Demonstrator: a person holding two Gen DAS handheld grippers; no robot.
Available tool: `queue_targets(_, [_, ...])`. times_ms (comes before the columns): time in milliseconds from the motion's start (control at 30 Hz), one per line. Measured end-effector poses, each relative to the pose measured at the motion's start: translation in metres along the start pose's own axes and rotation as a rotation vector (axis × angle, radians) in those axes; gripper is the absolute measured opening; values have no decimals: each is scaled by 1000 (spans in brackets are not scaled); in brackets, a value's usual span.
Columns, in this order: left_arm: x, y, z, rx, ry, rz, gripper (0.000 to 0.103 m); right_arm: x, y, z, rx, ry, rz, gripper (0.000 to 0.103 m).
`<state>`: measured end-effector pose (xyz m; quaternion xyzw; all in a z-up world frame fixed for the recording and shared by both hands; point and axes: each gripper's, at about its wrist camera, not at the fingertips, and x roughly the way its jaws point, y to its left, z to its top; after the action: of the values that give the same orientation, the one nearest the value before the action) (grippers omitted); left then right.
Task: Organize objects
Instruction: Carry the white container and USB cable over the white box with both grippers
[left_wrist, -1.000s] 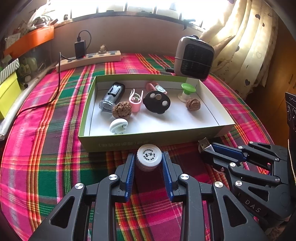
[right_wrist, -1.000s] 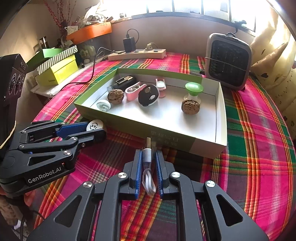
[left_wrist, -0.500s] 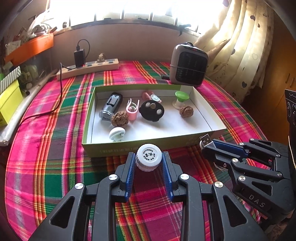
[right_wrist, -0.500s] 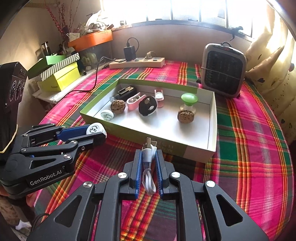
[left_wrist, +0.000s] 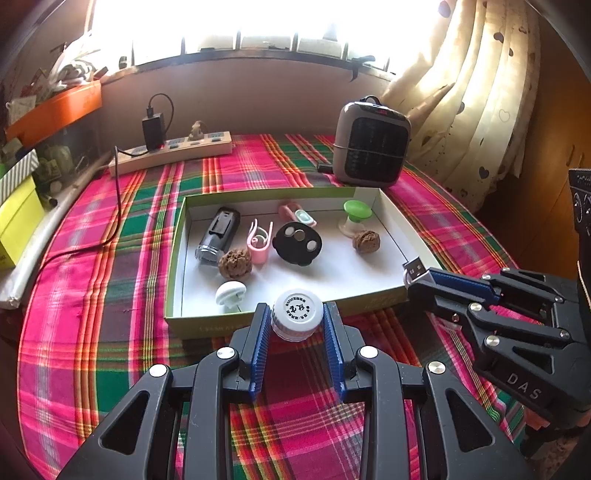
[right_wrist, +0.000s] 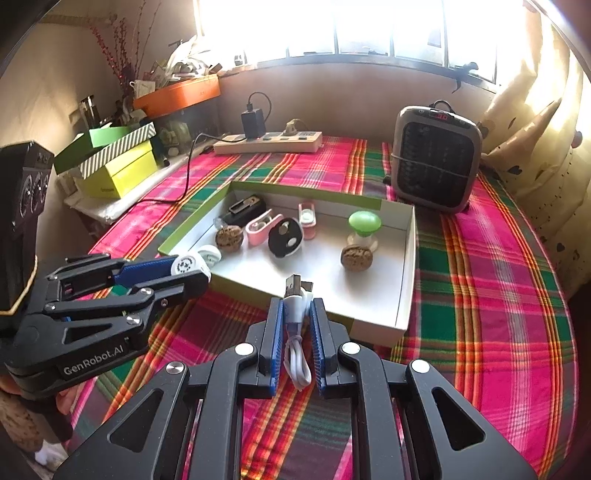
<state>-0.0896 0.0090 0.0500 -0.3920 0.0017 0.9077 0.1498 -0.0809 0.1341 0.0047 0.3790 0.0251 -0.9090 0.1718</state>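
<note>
My left gripper (left_wrist: 297, 317) is shut on a small white bottle with a ribbed cap (left_wrist: 296, 313), held over the near wall of the green-rimmed white box (left_wrist: 173, 258). My right gripper (right_wrist: 297, 314) is shut on a white USB cable (right_wrist: 295, 306), its metal plug pointing over the box's near wall (right_wrist: 373, 326). Each gripper shows in the other's view: the right one (left_wrist: 421, 275) at the box's near right corner, the left one (right_wrist: 188, 267) at the box's near left. The box holds two walnuts, a black disc, a pink clip, a green-topped item and other small things.
A grey fan heater (left_wrist: 371, 147) stands behind the box. A power strip with a black charger (left_wrist: 173, 151) lies at the back, its cord running left. Yellow and green boxes (right_wrist: 118, 166) sit on the left. Curtains (left_wrist: 472, 110) hang on the right. A plaid cloth (left_wrist: 92, 295) covers the table.
Both grippers have risen and pulled back a little, so the box looks smaller and more of its floor shows. Both still hold their objects. The things in the box have not moved.
</note>
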Motion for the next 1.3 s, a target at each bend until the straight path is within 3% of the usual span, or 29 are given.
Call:
queue_targets(633, [22,5,15,-7,16,1,27,20,-14,34,10,4,8,15])
queue_targets(1300, [49,10,23,-19,45,10,27,72,-34,60,85,70,25,15])
